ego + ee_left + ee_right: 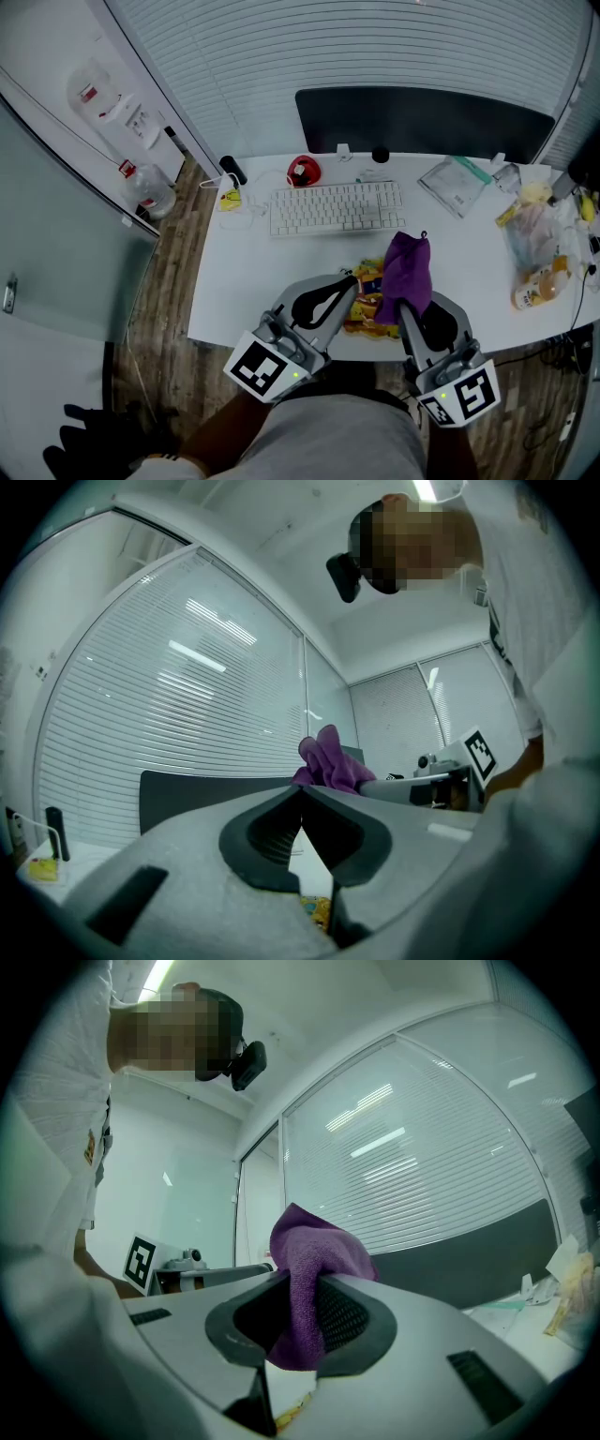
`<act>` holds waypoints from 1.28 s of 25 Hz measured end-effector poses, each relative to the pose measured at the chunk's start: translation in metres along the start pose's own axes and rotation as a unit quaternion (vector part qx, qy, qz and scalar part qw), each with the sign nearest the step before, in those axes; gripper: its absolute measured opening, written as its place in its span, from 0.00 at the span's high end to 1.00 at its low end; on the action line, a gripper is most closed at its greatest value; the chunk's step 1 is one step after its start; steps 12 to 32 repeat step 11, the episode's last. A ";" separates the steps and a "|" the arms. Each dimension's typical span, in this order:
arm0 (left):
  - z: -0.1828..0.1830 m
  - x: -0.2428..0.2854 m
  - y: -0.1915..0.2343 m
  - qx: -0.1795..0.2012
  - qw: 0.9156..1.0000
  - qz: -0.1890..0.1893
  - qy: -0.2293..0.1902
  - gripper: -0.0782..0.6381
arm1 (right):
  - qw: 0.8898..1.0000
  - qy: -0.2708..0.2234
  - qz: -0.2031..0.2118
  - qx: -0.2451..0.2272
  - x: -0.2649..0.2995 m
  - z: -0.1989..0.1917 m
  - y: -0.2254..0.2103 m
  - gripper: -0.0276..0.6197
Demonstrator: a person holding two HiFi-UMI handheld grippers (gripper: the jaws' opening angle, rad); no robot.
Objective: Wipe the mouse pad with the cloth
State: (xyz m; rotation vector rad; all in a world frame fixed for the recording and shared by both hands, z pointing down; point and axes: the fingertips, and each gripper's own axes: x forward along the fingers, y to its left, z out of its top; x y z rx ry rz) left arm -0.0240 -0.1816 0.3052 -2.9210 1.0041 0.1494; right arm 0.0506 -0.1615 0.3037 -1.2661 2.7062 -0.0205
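Right tongs (298,1279) clench a bunched purple cloth (314,1246), lifted above the yellow printed mouse pad (364,309) at the near edge of the white worktop (244,281). Left tongs (302,791) are clenched on nothing. Wiping seems not yet begun; the whole pad remains.

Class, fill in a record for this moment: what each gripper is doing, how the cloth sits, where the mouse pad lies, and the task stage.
Left gripper: shut, empty
Right gripper: shut on the cloth
Cloth: purple, bunched, sticking up from the fingers
Mouse pad: yellow patterned, on the white desk, nearer than the keyboard
Stage: cloth appears off the pad; wiping not begun
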 end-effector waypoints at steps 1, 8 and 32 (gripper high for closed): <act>0.000 0.000 0.000 0.000 1.000 0.000 0.000 0.87 | 1.000 0.000 0.000 0.000 0.000 0.000 0.000 0.85; 0.001 -0.001 0.000 -0.003 1.000 0.000 0.000 0.87 | 1.000 0.003 -0.001 -0.002 0.000 0.000 0.001 0.85; 0.000 -0.001 -0.001 -0.002 1.000 -0.002 0.001 0.87 | 1.000 0.005 0.000 -0.002 -0.001 -0.001 0.001 0.85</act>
